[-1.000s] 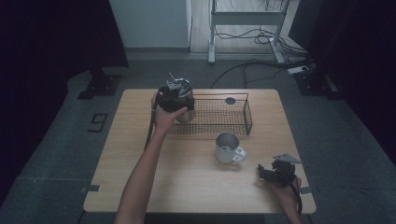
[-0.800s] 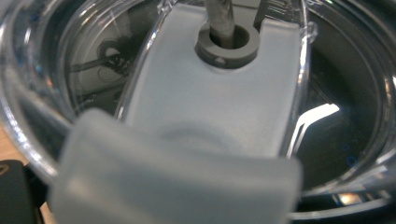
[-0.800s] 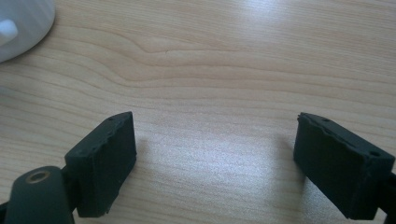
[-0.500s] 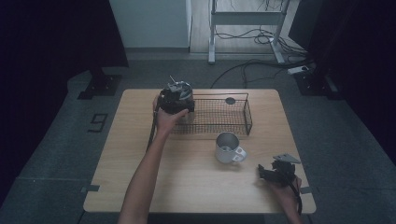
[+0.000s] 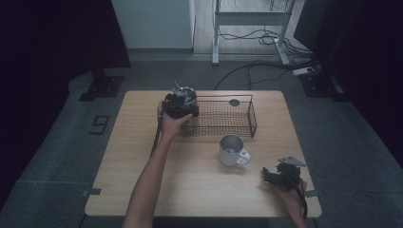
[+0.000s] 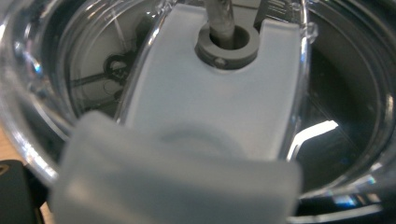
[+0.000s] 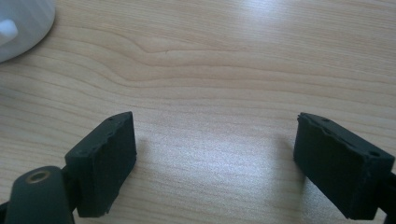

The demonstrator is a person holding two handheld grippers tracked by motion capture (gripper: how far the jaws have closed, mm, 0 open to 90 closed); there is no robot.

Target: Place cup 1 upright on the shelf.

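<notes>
Left tool (image 5: 180, 105): we have it clenched on a clear lidded plastic tumbler with a straw (image 6: 205, 93), held over the left end of the black wire basket (image 5: 247, 105), ready to set inside.
White mug (image 5: 231, 151): we see it mid-surface, untouched.
Right tool (image 7: 215, 163): released, resting low on the pale wooden surface (image 7: 224, 56), out of our way.

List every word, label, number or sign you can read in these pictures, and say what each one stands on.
"9": a dark figure on the grey floor, left of the wooden table; it may be a mark that merely resembles the digit.
Clear cup lid in the left gripper view: no print to be read.
White mug: no lettering visible.
Wire basket: no label visible.
</notes>
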